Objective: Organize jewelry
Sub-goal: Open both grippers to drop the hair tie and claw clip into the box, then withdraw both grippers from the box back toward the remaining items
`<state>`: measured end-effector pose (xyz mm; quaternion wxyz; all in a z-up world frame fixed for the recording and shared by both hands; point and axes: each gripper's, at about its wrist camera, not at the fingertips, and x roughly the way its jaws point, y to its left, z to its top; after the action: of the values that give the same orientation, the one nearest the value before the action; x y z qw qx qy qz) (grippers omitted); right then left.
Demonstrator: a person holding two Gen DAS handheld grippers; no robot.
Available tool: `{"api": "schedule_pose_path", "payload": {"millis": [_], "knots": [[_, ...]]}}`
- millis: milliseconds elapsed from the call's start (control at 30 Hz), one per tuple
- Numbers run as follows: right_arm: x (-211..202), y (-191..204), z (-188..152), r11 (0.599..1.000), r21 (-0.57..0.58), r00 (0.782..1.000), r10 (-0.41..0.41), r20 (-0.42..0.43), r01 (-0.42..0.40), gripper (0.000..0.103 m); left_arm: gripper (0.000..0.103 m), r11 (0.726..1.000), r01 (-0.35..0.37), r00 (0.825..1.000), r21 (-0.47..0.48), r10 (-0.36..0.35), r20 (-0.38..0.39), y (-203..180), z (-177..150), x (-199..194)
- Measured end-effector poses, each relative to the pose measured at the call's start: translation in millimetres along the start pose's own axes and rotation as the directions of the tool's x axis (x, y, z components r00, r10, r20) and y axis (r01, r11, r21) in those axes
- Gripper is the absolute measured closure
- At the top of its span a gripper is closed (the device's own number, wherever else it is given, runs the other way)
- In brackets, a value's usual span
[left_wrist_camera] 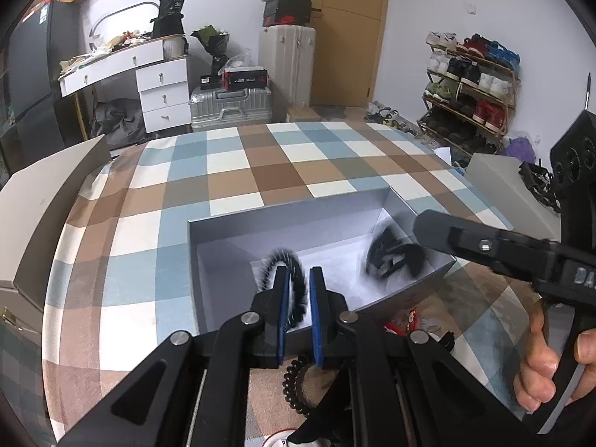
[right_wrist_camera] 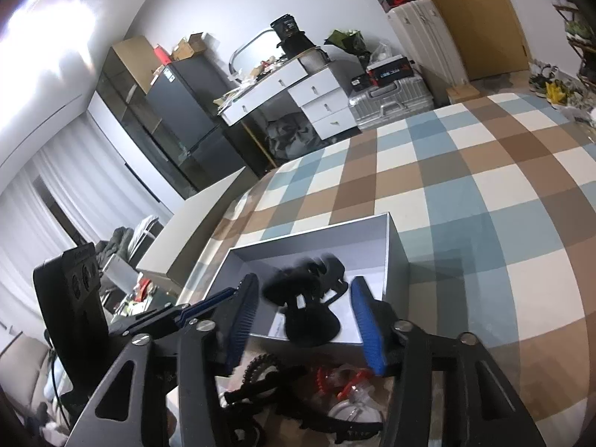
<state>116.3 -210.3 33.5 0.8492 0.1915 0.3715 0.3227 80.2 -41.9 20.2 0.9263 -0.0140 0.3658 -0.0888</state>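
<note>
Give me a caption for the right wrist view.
Open right tool above a blurred black hair claw clip in an open grey cardboard box.

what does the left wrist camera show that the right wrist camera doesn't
Only the left wrist view shows the shoe rack, the person's hand on the right gripper's handle, and a dark beaded bracelet between the left gripper fingers. Only the right wrist view shows the curtains, red beads in the near pile, and the right gripper open over the box. Both show the grey box, a blurred black item in it, and the checked cloth.
</note>
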Motion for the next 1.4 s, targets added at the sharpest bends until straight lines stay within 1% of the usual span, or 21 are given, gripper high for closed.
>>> {"api": "schedule_pose_path", "payload": {"millis": [33,67,100,133,200,233,267,300,367,500,567,633,767,833,933,1033,1167,1267,1333,1400], "knots": [[-3.8,1.5,1.0,1.000,-0.007,1.000,-0.007,0.010,0.007,0.040,0.081,1.000,-0.002,1.000,-0.006,0.002,0.004,0.9,0.5,-1.9],[-7.1,2.9,2.2,1.000,-0.011,1.000,-0.020,0.018,0.020,0.031,0.066,1.000,-0.007,1.000,-0.012,0.007,0.013,1.4,1.0,-5.1],[-10.6,3.5,3.4,0.999,-0.011,0.999,-0.033,0.026,0.033,0.023,0.059,1.000,-0.017,1.000,-0.022,0.018,0.023,2.2,0.8,-9.4],[-14.9,4.0,4.8,0.999,-0.007,0.998,-0.043,0.034,0.043,0.020,0.051,0.999,-0.025,0.999,-0.035,0.026,0.037,3.1,0.2,-14.7],[-22.3,4.5,8.0,0.999,0.001,0.998,-0.042,0.038,0.042,0.016,0.046,0.999,-0.020,0.998,-0.050,0.023,0.056,4.7,-1.3,-23.1],[-26.1,5.0,9.4,0.999,0.004,0.999,-0.042,0.034,0.042,0.014,0.040,0.998,-0.021,0.998,-0.057,0.024,0.058,5.1,-1.9,-25.7],[-28.8,5.7,10.8,0.999,0.003,0.999,-0.048,0.026,0.048,0.007,0.033,0.998,-0.023,0.998,-0.062,0.027,0.058,5.8,-2.1,-27.1],[-31.1,7.0,11.4,0.998,-0.003,0.998,-0.056,0.017,0.057,0.001,0.030,0.997,-0.035,0.998,-0.072,0.039,0.057,6.3,-3.4,-30.9],[-33.0,9.7,12.4,0.997,-0.029,0.997,-0.077,-0.010,0.077,0.000,0.021,0.995,-0.048,0.996,-0.084,0.053,0.068,7.2,-5.9,-36.6],[-34.1,13.7,4.4,0.986,-0.105,0.988,-0.138,-0.075,0.130,0.000,0.015,0.992,-0.047,0.995,-0.115,0.056,0.077,10.0,-12.2,-44.4],[-33.5,13.8,0.5,0.974,-0.142,0.978,-0.192,-0.087,0.178,0.000,0.001,0.991,-0.048,0.996,-0.124,0.057,0.074,10.5,-15.6,-46.6],[-30.9,14.1,-3.2,0.965,-0.178,0.971,-0.214,-0.108,0.193,0.000,0.001,0.991,-0.048,0.995,-0.127,0.058,0.076,8.9,-21.0,-48.6],[-28.3,10.8,-9.6,0.961,-0.209,0.965,-0.214,-0.152,0.180,0.000,0.001,0.989,-0.058,0.995,-0.135,0.068,0.068,7.6,-30.4,-49.7],[-24.3,9.9,-13.6,0.954,-0.232,0.954,-0.234,-0.186,0.189,0.000,0.001,0.988,-0.062,0.995,-0.142,0.073,0.074,8.1,-33.9,-52.6],[-20.1,10.6,-18.7,0.942,-0.266,0.941,-0.265,-0.209,0.206,0.000,0.001,0.986,-0.068,0.993,-0.151,0.082,0.083,9.4,-38.1,-52.7],[-15.9,10.1,-24.0,0.941,-0.283,0.935,-0.259,-0.241,0.187,0.000,0.001,0.985,-0.078,0.992,-0.153,0.092,0.088,9.1,-40.9,-52.6],[-8.9,11.8,-30.8,0.931,-0.315,0.922,-0.277,-0.271,0.187,0.000,0.001,0.984,-0.088,0.991,-0.156,0.102,0.083,8.0,-46.2,-49.0],[-4.6,11.3,-34.9,0.931,-0.320,0.917,-0.273,-0.291,0.176,0.000,0.001,0.980,-0.115,0.987,-0.163,0.131,0.089,6.8,-50.8,-50.0],[0.2,9.9,-38.8,0.926,-0.330,0.906,-0.288,-0.309,0.182,0.000,0.001,0.978,-0.120,0.986,-0.170,0.137,0.095,7.2,-53.2,-50.9],[3.9,9.2,-41.7,0.918,-0.345,0.895,-0.310,-0.321,0.194,0.000,0.001,0.978,-0.118,0.987,-0.174,0.135,0.085,7.4,-54.2,-50.1]]}}
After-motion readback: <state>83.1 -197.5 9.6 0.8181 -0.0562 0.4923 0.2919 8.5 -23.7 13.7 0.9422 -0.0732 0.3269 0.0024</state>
